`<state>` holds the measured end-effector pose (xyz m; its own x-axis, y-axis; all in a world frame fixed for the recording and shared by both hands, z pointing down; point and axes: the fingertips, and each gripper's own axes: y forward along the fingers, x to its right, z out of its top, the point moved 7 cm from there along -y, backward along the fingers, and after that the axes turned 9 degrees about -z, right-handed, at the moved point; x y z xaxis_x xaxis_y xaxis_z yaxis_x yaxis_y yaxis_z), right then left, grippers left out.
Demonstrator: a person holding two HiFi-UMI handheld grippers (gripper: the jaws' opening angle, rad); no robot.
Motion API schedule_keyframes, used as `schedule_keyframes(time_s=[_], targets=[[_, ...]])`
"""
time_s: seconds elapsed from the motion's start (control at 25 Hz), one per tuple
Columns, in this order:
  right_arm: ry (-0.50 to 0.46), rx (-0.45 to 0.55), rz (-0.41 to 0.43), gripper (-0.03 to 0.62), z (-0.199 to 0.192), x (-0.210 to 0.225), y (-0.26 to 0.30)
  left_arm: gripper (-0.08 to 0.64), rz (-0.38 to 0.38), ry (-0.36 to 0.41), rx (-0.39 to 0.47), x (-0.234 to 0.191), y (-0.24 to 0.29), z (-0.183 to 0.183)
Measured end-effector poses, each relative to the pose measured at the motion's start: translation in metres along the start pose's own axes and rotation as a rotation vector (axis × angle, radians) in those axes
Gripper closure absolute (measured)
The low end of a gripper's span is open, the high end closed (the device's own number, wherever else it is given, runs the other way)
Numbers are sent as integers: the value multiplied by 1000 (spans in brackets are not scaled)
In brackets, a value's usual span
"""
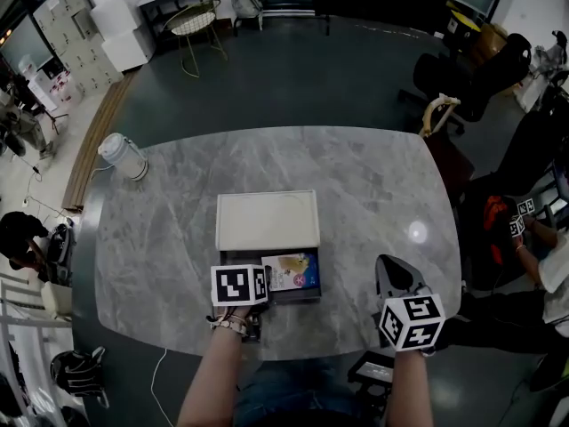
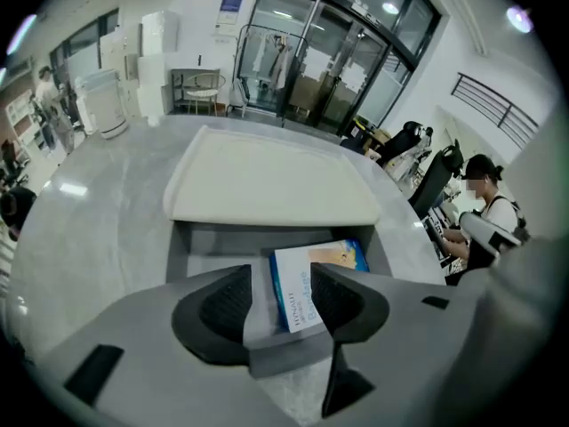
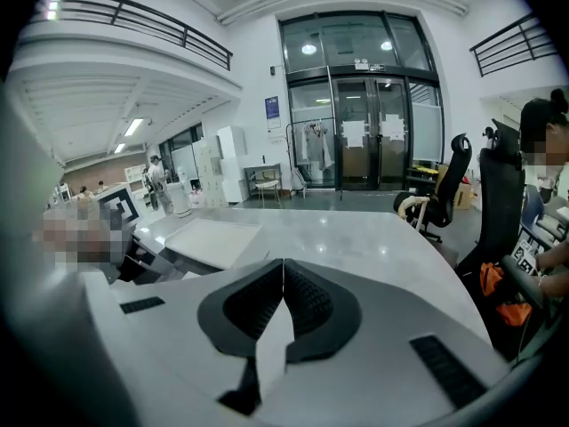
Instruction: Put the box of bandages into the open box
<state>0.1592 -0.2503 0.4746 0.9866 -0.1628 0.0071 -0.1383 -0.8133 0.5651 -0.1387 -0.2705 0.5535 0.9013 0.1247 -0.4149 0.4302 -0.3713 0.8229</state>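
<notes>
The open box [image 1: 313, 295] is a dark grey tray near the table's front edge, its white lid [image 1: 267, 221] folded back behind it. The box of bandages [image 1: 292, 271], white and blue, lies flat inside the tray. My left gripper [image 1: 242, 283] hovers at the tray's near left corner. In the left gripper view its jaws [image 2: 281, 274] stand apart, and the box of bandages [image 2: 316, 278] shows beyond the gap, resting in the tray [image 2: 218, 243] with no pad pressing on it. My right gripper [image 1: 388, 267] rests to the right, pads together [image 3: 282, 269], holding nothing.
The grey marble table [image 1: 373, 185] has rounded edges. A white cylindrical jar [image 1: 123, 156] stands at its far left corner. Black office chairs [image 1: 471, 78] and a seated person [image 1: 533, 238] are off the right side. A wire-frame chair [image 1: 196, 29] stands far behind.
</notes>
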Motion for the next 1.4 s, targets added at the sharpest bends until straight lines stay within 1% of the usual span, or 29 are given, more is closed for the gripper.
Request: schedule_keyframes(time_s=[0.12,0.16,0.28,0.36,0.44,0.64,0.76,0.88,1.0,1.08,1.2,1.4], targets=[[15,-5,-17,568,1,1,1,345,26,-27,74,-16,-25,4],[17,-7,-22,568,2,1,3,359,43,-38,94,-23,-32,5],[22,-16,-36,568,4,0,8,446,117,-89,147,-50,-54,6],[17,-20,-36,568,5,-4,12,541,179,-117,175,-70,-68,4],[5,-21,-33,568,7,-8,15,548,216,-137,195,-86,-79,2],[-8,-20,-5,568,9,-20,25,548,244,-156,237,-111,-96,-7],[-21,-11,22,568,13,-24,31,548,251,-163,279,-113,-104,-11],[-29,2,45,568,20,-27,35,548,261,-152,328,-110,-112,-9],[-52,20,90,568,31,-35,39,548,273,-142,381,-104,-123,-4],[-78,44,117,568,43,-41,41,548,279,-140,424,-102,-133,2],[-93,100,137,568,67,-47,41,548,279,-118,511,-96,-152,19],[-115,223,148,568,117,-51,29,548,280,-71,700,-82,-197,52]])
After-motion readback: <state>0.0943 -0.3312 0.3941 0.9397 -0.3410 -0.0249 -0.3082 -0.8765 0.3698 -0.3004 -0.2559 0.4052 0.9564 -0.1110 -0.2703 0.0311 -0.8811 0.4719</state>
